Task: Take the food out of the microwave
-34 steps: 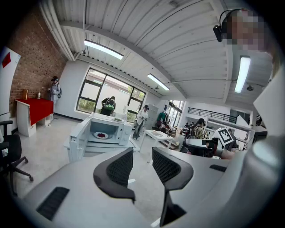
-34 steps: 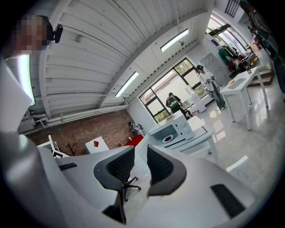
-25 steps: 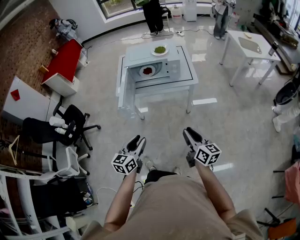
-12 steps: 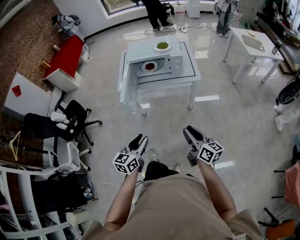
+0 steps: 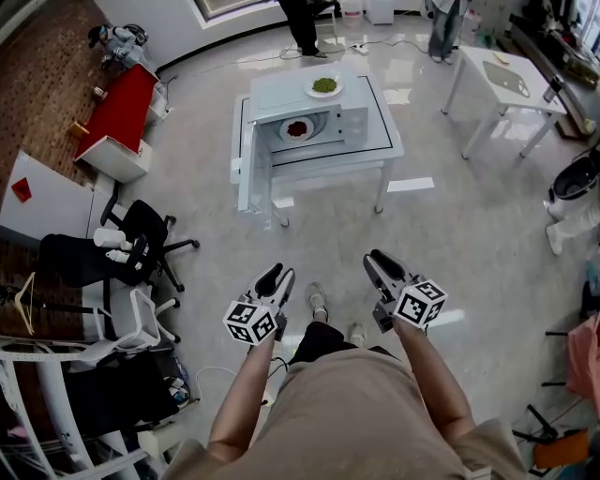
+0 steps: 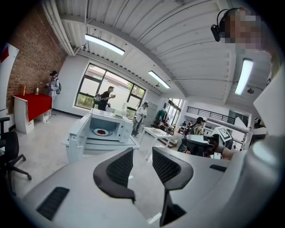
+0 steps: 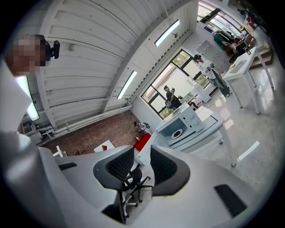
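Both grippers are held low in front of the person's body, side by side and apart, each pointing forward with its marker cube toward the person. The left gripper (image 5: 273, 275) has its jaws parted with nothing between them; only bare floor (image 5: 469, 244) shows through the gap in the left gripper view. The right gripper (image 5: 382, 263) is the same: jaws apart, nothing held. Between the two, just below their tips, the person's shoes (image 5: 317, 300) stand on the floor.

Off to the left of the left gripper is a black office chair (image 5: 141, 234).

Well ahead of both grippers, roughly on the line between them, stands a white table (image 5: 380, 150) with the microwave (image 5: 281, 98) on it. Its door (image 5: 246, 159) is swung open toward the left gripper's side. Inside lies a plate of red food (image 5: 297, 129) — far from either gripper, untouched. On top of the microwave sits a plate of green food (image 5: 324, 85).

Farther ahead, to the right of the right gripper, is a second table (image 5: 506, 80), also white. Far out to the left of the left gripper a red counter (image 5: 122, 108) stands by a brick wall (image 5: 42, 103). Beyond the microwave, two people (image 5: 302, 23) stand near the far wall.
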